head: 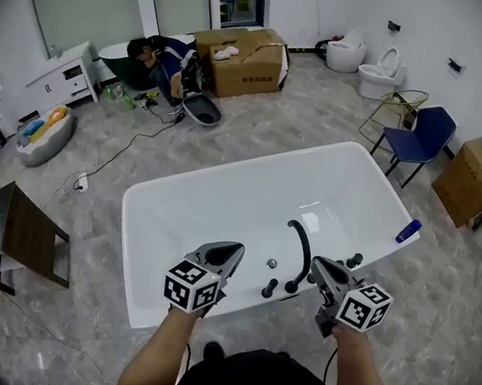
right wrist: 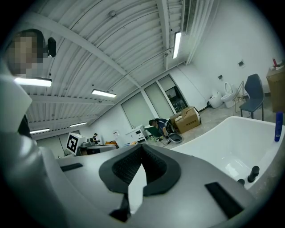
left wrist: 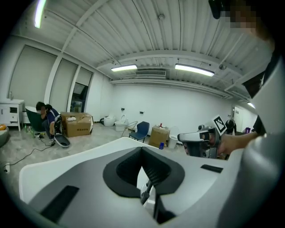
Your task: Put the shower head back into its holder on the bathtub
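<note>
Both closed on nothing, the left gripper [head: 230, 250] and right gripper [head: 318, 266] hang either side of the faucet [head: 304, 246], perhaps to avoid its fittings

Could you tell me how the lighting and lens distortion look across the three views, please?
Head view: even, soft light, a faint sheen in the bathtub. Left gripper view: strong fisheye, dark corners, bright ceiling lights. Right gripper view: same fisheye, room tilted.

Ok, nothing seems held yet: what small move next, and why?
Probably open the right gripper and lower it toward the black fittings on the tub rim: it and the left gripper are shut and empty, and the shower head isn't clearly visible.
</note>
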Available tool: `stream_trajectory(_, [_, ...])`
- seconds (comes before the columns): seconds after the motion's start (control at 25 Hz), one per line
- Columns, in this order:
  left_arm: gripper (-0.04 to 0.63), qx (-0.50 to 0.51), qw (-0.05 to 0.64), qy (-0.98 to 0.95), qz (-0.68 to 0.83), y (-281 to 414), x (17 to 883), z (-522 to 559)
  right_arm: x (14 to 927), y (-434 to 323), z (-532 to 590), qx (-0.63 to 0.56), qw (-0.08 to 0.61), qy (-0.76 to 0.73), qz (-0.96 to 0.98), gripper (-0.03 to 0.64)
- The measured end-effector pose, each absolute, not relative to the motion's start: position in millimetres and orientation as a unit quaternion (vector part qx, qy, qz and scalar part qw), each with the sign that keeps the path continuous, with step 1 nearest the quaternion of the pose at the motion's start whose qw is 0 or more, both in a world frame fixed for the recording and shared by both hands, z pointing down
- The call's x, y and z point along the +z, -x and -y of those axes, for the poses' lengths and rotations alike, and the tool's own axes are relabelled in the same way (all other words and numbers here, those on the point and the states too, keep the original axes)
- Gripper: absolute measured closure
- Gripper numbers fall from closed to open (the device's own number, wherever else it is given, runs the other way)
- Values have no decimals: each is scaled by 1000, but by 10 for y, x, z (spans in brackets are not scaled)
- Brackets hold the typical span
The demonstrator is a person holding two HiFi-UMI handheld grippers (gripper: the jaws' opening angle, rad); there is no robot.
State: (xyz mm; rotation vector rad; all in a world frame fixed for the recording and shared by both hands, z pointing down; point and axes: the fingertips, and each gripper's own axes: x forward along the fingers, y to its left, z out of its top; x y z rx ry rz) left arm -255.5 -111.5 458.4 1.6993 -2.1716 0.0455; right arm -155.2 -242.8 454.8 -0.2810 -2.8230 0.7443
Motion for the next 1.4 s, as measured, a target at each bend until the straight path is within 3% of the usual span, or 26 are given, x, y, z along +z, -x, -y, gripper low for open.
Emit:
stream_trajectory(0.52, [580,-18,79,-581,810,2934,3938,1110,4278,1574,2376,163,94,99,977,600])
stream_trajectory(0.92, [578,-2,69,-597,800,2842,3869,1229,4130,1540,2419,124,48,98,986,600])
stream_trajectory(1.4, [578,1,81,-608,790,2741,3852,1316,4174,1452,2438,133,46,100,985,601])
